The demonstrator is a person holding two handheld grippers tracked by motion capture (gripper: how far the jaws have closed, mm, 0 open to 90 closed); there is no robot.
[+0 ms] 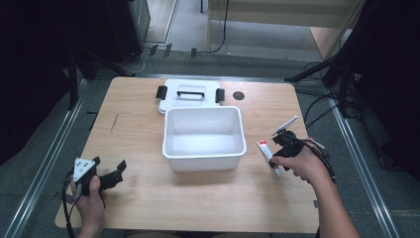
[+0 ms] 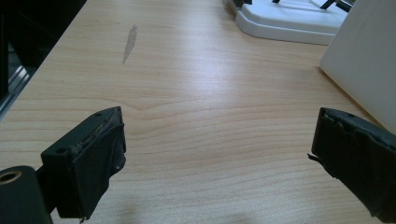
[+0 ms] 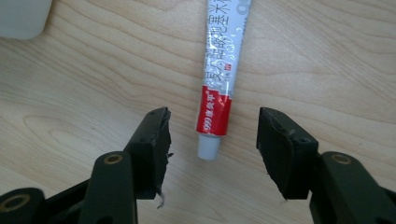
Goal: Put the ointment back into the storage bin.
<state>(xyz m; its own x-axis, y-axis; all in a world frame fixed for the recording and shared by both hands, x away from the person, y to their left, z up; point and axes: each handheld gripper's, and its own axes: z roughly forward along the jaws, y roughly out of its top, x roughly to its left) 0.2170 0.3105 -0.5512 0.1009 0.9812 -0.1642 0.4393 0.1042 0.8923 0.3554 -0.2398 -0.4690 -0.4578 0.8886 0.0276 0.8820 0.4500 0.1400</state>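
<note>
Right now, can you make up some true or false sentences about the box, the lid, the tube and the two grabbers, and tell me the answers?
1. The white box has nothing in it. True.
2. The lid is closed on top of the box. False: it lies on the table behind the box.
3. The right gripper is squeezing the tube. False: its jaws stand open on either side of the tube's cap end, not touching it.
4. The tube lies flat on the table. True.
5. The left gripper is holding something. False: it is open over bare wood.
</note>
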